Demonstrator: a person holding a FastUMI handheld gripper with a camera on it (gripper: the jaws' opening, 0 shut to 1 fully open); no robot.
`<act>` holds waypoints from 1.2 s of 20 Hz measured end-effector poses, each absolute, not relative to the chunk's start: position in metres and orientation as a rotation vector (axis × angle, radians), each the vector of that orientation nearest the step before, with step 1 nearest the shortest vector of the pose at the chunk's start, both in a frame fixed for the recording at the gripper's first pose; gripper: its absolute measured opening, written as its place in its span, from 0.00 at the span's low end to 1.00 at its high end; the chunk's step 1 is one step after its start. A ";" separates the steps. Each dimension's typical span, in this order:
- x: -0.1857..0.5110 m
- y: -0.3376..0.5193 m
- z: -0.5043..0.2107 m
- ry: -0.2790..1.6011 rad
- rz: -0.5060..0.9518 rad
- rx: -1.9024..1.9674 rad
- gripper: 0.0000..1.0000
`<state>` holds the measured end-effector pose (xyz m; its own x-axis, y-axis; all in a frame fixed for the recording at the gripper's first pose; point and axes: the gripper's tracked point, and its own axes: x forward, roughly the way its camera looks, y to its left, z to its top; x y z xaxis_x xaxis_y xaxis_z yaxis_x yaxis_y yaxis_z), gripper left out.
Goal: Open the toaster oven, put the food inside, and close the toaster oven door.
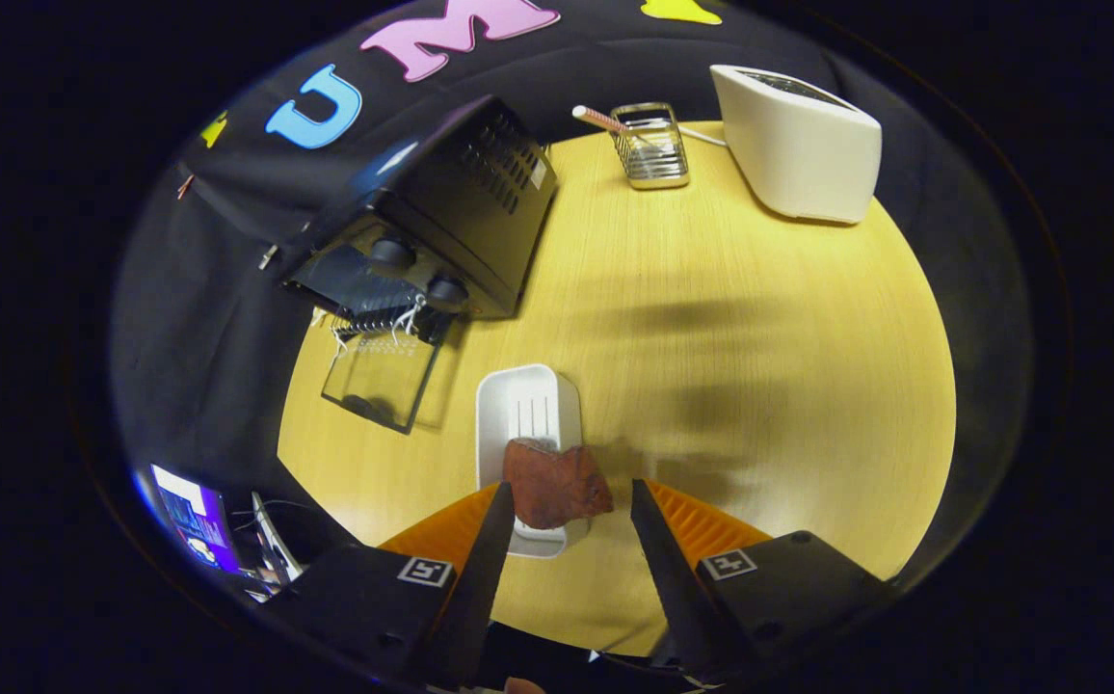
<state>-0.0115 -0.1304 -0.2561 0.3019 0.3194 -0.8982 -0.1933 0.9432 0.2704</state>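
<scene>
The black toaster oven (461, 193) stands at the back left of the round wooden table (759, 386). Its glass door (379, 381) is folded down open, with the wire rack showing at the mouth. A white tray (528, 410) lies just ahead of my fingers. A reddish-brown piece of food (555, 482) sits over the tray's near end, between my fingertips. My gripper (570, 485) is open around it: the left finger (494, 525) is at the food's edge, and a small gap separates the right finger (649, 525) from it.
A white toaster (798, 145) stands at the table's far right. A wire holder (651, 145) with a striped straw sits at the far middle. A lit screen (191, 516) is below the table's left edge.
</scene>
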 end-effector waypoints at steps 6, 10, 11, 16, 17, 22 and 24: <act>0.005 -0.109 -0.268 1.239 0.442 0.222 0.60; -0.012 -0.114 -0.281 1.332 0.472 0.170 0.37; -0.012 -0.111 -0.277 1.333 0.492 0.184 0.32; -0.013 -0.121 -0.274 1.316 0.379 0.247 0.20; -0.015 -0.123 -0.273 1.304 0.349 0.272 0.21; -0.023 -0.121 -0.270 1.254 0.240 0.354 0.21; -0.020 -0.120 -0.266 1.219 0.215 0.362 0.19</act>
